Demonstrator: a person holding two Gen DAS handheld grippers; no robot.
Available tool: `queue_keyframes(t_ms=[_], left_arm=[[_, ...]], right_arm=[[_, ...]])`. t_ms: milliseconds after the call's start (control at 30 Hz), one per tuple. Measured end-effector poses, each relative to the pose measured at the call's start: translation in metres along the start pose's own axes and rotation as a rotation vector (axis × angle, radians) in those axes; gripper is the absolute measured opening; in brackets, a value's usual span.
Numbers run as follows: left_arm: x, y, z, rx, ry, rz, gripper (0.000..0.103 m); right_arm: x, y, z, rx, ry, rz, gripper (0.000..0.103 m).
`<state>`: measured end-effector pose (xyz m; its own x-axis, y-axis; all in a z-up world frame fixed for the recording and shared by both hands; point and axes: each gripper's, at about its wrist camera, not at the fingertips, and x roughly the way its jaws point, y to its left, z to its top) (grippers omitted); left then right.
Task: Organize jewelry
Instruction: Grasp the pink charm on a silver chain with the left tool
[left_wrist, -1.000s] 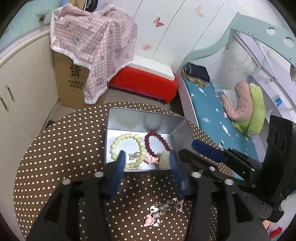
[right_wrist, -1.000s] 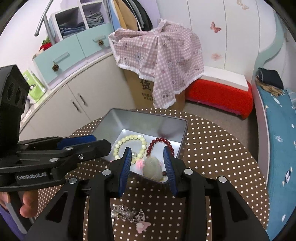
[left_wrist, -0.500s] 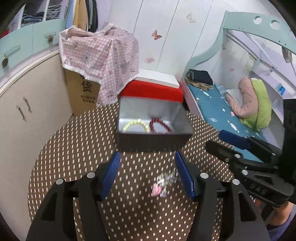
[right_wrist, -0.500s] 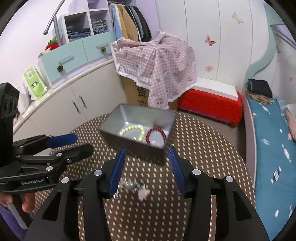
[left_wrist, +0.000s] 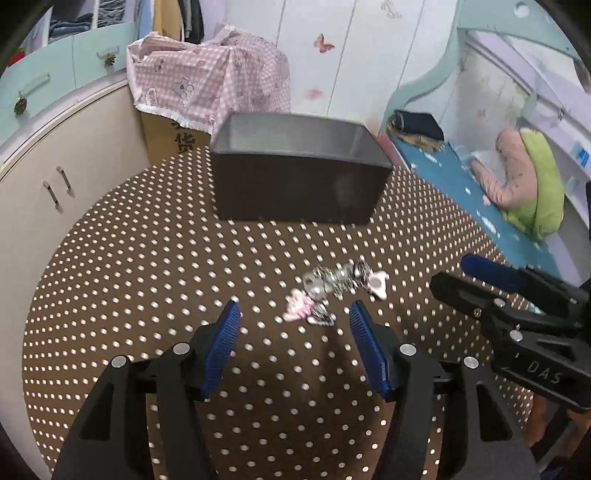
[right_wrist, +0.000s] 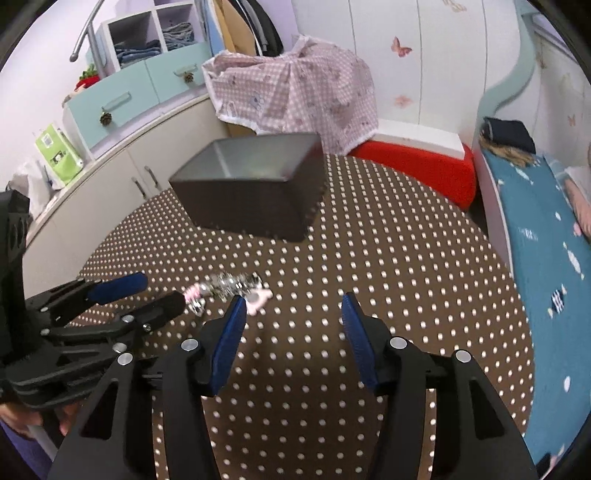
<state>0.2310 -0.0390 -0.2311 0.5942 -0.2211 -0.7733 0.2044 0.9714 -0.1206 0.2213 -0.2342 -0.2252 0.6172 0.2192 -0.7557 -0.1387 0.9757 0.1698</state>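
A loose heap of jewelry (left_wrist: 332, 288), silver beads with pink charms, lies on the brown dotted tablecloth (left_wrist: 147, 280) in front of a grey metal tin (left_wrist: 295, 195). From this low angle the tin's near wall hides what is inside. My left gripper (left_wrist: 293, 312) is open just short of the heap, the nearest pink charm level with its blue fingertips. My right gripper (right_wrist: 293, 301) has its jaws opening, with nothing between them; the heap (right_wrist: 229, 290) lies just left of its left fingertip. Each gripper shows in the other's view: right (left_wrist: 480, 277), left (right_wrist: 162, 293).
The round table ends close on all sides. A white cabinet (right_wrist: 122, 173) curves along the left. A carton under a pink checked cloth (left_wrist: 210, 88) and a red stool (right_wrist: 417, 166) stand behind the tin. A bed (right_wrist: 546, 258) runs along the right.
Both grippers drew back from over the tin and came lower toward the table. The right jaws widened. The bracelets in the tin have dropped out of sight behind its wall.
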Motion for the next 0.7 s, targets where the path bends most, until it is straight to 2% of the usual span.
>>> queue_keyframes(t_ms=[267, 333, 400, 433, 500, 533, 700], left_arm=[[0.016, -0.005, -0.003, 0.031, 0.025, 0.072, 0.057], [0.018, -0.003, -0.002, 0.038, 0.023, 0.086, 0.049], [0.019, -0.002, 0.000, 0.053, 0.023, 0.108, 0.038], [0.020, -0.001, 0.001, 0.061, 0.022, 0.118, 0.029], [0.019, 0.002, 0.002, 0.063, 0.024, 0.109, 0.022], [0.019, 0.003, 0.003, 0.066, 0.024, 0.111, 0.015], [0.018, 0.014, 0.005, 0.054, 0.022, 0.061, 0.013]], right_arm=[[0.008, -0.005, -0.004, 0.015, 0.009, 0.017, 0.053], [0.010, -0.004, -0.005, 0.015, 0.012, 0.022, 0.053], [0.013, -0.001, -0.005, 0.006, 0.016, 0.025, 0.053], [0.015, 0.002, -0.004, 0.005, 0.018, 0.027, 0.053], [0.018, 0.005, -0.004, -0.002, 0.023, 0.031, 0.053], [0.020, 0.008, -0.004, -0.008, 0.025, 0.031, 0.053], [0.029, 0.018, -0.003, -0.033, 0.042, 0.034, 0.053]])
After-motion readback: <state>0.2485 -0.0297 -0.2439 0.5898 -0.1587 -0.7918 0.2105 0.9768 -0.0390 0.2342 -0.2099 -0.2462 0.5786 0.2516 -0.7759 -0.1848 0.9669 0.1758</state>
